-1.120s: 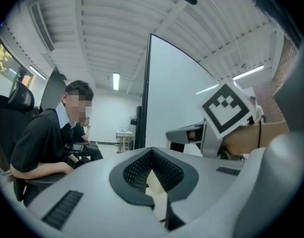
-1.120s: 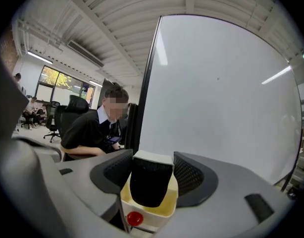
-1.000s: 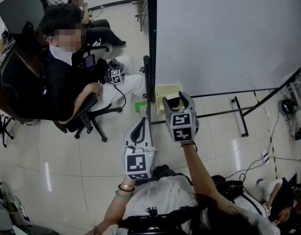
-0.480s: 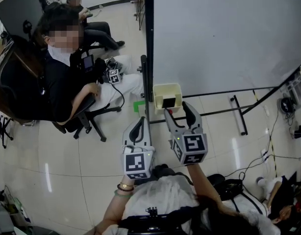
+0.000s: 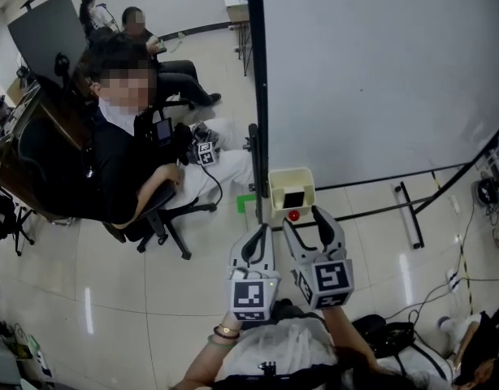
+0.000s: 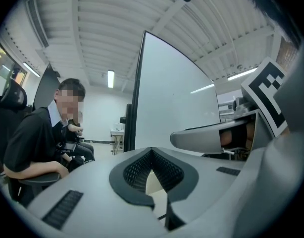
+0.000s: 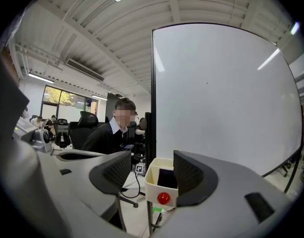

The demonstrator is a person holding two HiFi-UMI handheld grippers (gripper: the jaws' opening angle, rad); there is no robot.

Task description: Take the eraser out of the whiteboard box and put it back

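Observation:
The cream whiteboard box (image 5: 291, 181) hangs at the lower left corner of the whiteboard (image 5: 379, 71), with a red knob (image 5: 293, 215) on its front. The dark eraser (image 5: 293, 199) lies inside it. My right gripper (image 5: 312, 219) is open just short of the box and holds nothing. In the right gripper view the box (image 7: 153, 185), the eraser (image 7: 167, 177) and the knob (image 7: 163, 198) show between the spread jaws of the right gripper (image 7: 152, 170). My left gripper (image 5: 258, 236) is shut and empty beside it, left of the box. In its own view the left gripper (image 6: 152, 155) shows its pads together.
A person in black (image 5: 119, 153) sits on an office chair (image 5: 160, 218) to the left of the board's dark edge post (image 5: 256, 96). The board's stand feet (image 5: 412, 214) run along the floor at the right. A green mark (image 5: 246, 204) lies by the post's foot.
A second ago the right gripper held the eraser at the box. It has since let go and drawn back, open. The eraser now lies in the box. The left gripper stays shut.

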